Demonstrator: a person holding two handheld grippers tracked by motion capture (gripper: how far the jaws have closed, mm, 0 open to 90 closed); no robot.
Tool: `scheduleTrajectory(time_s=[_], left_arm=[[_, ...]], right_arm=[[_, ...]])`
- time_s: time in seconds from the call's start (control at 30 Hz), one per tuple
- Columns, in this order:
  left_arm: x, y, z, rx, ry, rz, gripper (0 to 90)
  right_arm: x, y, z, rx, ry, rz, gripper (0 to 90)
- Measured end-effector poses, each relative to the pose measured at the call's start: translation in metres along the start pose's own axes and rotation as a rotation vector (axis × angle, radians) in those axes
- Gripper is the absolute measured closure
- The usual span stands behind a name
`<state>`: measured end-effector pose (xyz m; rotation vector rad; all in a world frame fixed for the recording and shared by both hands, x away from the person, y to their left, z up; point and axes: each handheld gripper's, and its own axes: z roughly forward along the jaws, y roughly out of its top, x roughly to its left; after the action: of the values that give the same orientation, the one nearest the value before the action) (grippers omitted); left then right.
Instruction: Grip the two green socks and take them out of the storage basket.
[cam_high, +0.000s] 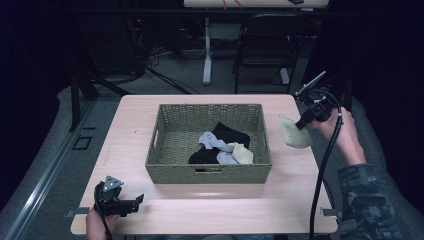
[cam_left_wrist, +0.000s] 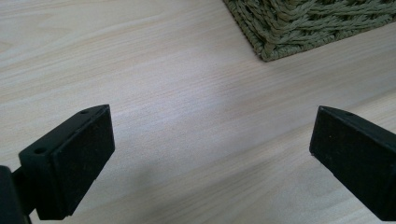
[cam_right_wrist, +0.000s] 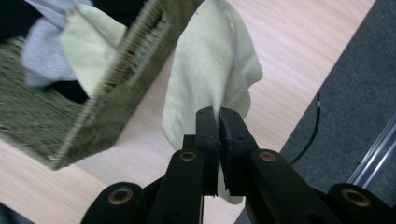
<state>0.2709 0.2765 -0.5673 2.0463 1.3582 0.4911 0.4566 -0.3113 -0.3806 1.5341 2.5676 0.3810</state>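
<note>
At the right edge of the pale wooden table (cam_high: 140, 135), the right gripper (cam_high: 301, 123) hung above the tabletop with its two black jaws pressed nearly together on a cream-coloured cloth sock (cam_high: 295, 132). In the right gripper view the same right gripper (cam_right_wrist: 219, 117) pinched a fold of that cream sock (cam_right_wrist: 210, 74), the fabric squeezed thin between the pads and the rest of it draping away from the tips, spread loosely over the wood. The sock hung just beside the right wall of the olive-green woven rectangular basket (cam_high: 159, 150), outside it, close to the wall though contact could not be judged. Inside the basket lay a black garment (cam_high: 231, 134), a light grey sock (cam_high: 212, 142) and a second cream sock (cam_high: 242, 153), heaped together near the middle and toward the front right. The person's right hand (cam_high: 342, 131) gripped the tool from behind, a black cable trailing down along the forearm. At the front left corner of the table, the left gripper (cam_high: 137, 201) rested low, held by the left hand (cam_high: 97, 222), well apart from the basket. In the left gripper view its black fingers (cam_left_wrist: 79, 154) stood wide apart with only bare wood between them, holding and touching nothing, and a corner of the woven basket (cam_left_wrist: 299, 23) lay beyond them.
</note>
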Motion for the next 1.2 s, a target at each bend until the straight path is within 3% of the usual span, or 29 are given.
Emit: scheduleTrajectory(time_s=[0.43, 0.47, 0.67, 0.97, 1.2], left_arm=[[0.000, 0.000, 0.000, 0.005, -0.002, 0.001, 0.0], [-0.001, 0.000, 0.000, 0.006, 0.001, 0.002, 0.0], [0.000, 0.000, 0.000, 0.004, -0.002, 0.000, 0.0], [0.000, 0.000, 0.000, 0.005, -0.002, 0.000, 0.0], [0.000, 0.000, 0.000, 0.002, -0.001, -0.001, 0.0]], right_arm=[[-0.017, -0.030, 0.042, 0.026, 0.030, 0.066, 86.9], [-0.016, -0.032, 0.046, 0.011, 0.029, 0.091, 86.9], [-0.017, -0.040, 0.071, 0.046, 0.031, 0.095, 86.9], [-0.017, -0.044, 0.095, 0.053, 0.052, 0.112, 86.8], [-0.018, -0.046, 0.114, 0.088, 0.059, 0.122, 83.9]])
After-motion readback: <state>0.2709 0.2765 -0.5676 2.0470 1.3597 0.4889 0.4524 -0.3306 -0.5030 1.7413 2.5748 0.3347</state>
